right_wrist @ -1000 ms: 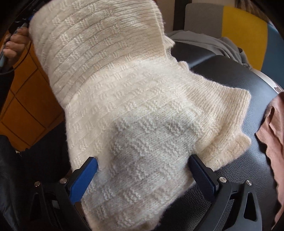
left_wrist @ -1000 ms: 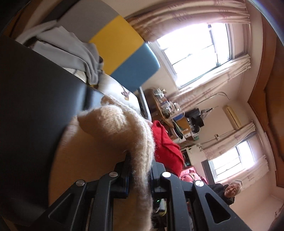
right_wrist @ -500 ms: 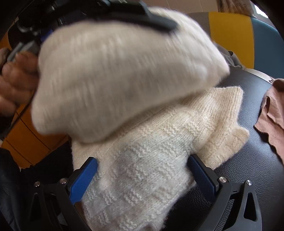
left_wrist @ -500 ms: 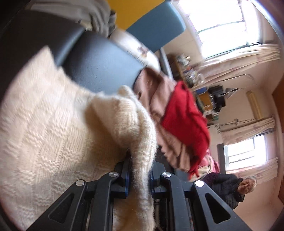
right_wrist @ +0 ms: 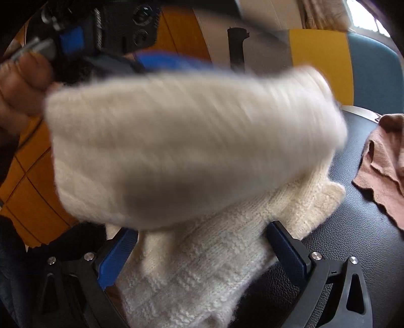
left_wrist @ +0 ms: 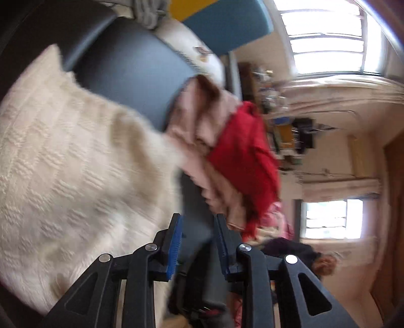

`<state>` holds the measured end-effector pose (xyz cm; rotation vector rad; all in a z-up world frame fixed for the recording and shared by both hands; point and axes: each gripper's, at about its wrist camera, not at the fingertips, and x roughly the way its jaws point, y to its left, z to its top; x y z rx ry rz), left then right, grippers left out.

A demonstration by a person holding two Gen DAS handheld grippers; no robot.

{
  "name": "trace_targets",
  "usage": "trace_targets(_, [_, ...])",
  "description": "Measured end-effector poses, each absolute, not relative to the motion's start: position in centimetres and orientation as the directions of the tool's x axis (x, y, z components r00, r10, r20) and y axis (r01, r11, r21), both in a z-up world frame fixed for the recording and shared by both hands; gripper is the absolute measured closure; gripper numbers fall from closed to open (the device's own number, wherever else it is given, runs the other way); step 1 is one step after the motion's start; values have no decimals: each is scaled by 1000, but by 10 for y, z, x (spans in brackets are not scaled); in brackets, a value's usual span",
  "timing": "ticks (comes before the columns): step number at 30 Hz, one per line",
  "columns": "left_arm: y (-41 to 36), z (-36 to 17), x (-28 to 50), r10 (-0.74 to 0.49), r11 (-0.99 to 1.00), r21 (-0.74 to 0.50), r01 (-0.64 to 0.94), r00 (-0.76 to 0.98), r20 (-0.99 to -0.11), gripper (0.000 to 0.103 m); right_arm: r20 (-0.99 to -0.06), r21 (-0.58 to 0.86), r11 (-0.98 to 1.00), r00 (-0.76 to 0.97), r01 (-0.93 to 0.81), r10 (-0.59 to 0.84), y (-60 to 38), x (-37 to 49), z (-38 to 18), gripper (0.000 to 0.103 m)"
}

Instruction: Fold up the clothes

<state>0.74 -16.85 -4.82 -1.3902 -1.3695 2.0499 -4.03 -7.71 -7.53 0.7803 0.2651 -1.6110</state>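
Centrally, cream knit sweater [right_wrist: 202, 265] spread on black leather seat [right_wrist: 353, 227], one blurred fold [right_wrist: 192, 151] raised above the lower layer. Right gripper [right_wrist: 199, 252] open wide, blue-padded fingers [right_wrist: 285, 249] straddling the lower layer of knit without pinching it. Left gripper [left_wrist: 198, 242] parted narrowly, nothing between its blue pads [left_wrist: 174, 247], just beside the sweater's edge [left_wrist: 75, 164] in the left wrist view; also visible at upper left of the right wrist view, held in a hand [right_wrist: 20, 85]. Farther along the seat, pinkish-brown garment [left_wrist: 202, 136] and red garment [left_wrist: 245, 156], overlapping. Behind, yellow-and-blue cushion [right_wrist: 348, 65]; grey cloth [left_wrist: 149, 10] at the top; bright windows [left_wrist: 328, 37] beyond.
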Motion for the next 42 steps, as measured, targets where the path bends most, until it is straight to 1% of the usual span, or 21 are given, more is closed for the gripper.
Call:
trace_targets(4, [-194,-2,26,661,-519,-846,123,-569,-489,78,-654,256,-244,-18,935,-756,-67,-35,-66,0])
trace_targets(6, [-223,4,42,600,-557,-823,112,-630,-492,78,-678,280,-252,5,926,-735,-48,-32,-59,0])
trace_targets(9, [-264,-10,68,404,-694,-690,205,-682,-609,78,-681,302,-256,20,918,-732,-16,-23,-44,0])
trace_targets(11, [-285,-33,87,309,-727,-626,282,-679,-666,78,-676,310,-241,35,920,-736,-6,-17,-30,0])
trace_targets(12, [-293,-44,95,289,-723,-618,310,-677,-677,78,-677,316,-212,64,925,-733,-15,-16,-25,0])
trace_targets(14, [-301,-61,108,307,-699,-641,317,-676,-669,78,-679,330,-153,121,932,-725,-33,-13,-15,0])
trace_targets(16, [-300,-68,116,306,-706,-641,300,-687,-659,78,-679,343,-95,177,934,-713,-51,-10,-5,0])
trace_targets(20, [-283,-64,115,310,-778,-593,205,-696,-647,78,-677,371,22,287,928,-678,-87,-4,14,0])
trace_targets(21, [-277,-64,112,315,-791,-583,183,-695,-646,78,-687,394,51,331,918,-647,-98,-4,13,0])
trace_targets(23, [-268,-67,103,329,-805,-574,149,-692,-642,78,-693,507,108,479,855,-539,-112,3,3,0])
trace_targets(25, [-261,-71,94,359,-804,-585,109,-695,-623,78,-654,613,141,600,777,-461,-122,6,-13,0])
trace_targets(27, [-251,-77,87,373,-816,-573,78,-686,-625,78,-612,678,124,649,725,-451,-116,5,-32,0])
trace_targets(29, [-241,-91,81,380,-832,-551,63,-657,-650,77,-565,729,54,644,682,-515,-95,-7,-58,0])
trace_targets(30, [-239,-97,81,387,-831,-554,57,-657,-648,77,-520,765,16,631,644,-575,-78,-17,-73,2])
trace_targets(31, [-239,-99,82,387,-833,-551,45,-666,-638,77,-461,798,2,611,603,-643,-62,-25,-83,7])
trace_targets(32, [-239,-101,83,387,-835,-549,35,-672,-631,77,-416,814,-1,581,581,-700,-47,-27,-85,7])
trace_targets(34, [-240,-99,83,391,-833,-552,38,-666,-635,78,-392,817,-39,504,576,-770,-27,-25,-84,7])
trace_targets(35, [-242,-94,84,393,-825,-563,48,-668,-633,78,-395,811,-63,466,581,-792,-20,-23,-81,6])
trace_targets(37, [-249,-84,93,406,-794,-605,51,-697,-591,78,-425,779,-103,400,619,-812,-14,-15,-67,0])
trace_targets(40, [-265,-73,120,394,-759,-648,66,-746,-537,77,-393,740,-116,284,663,-875,-9,-20,-36,0])
trace_targets(42, [-268,-71,138,375,-768,-637,73,-754,-539,77,-373,728,-156,195,668,-907,-10,-32,-22,0])
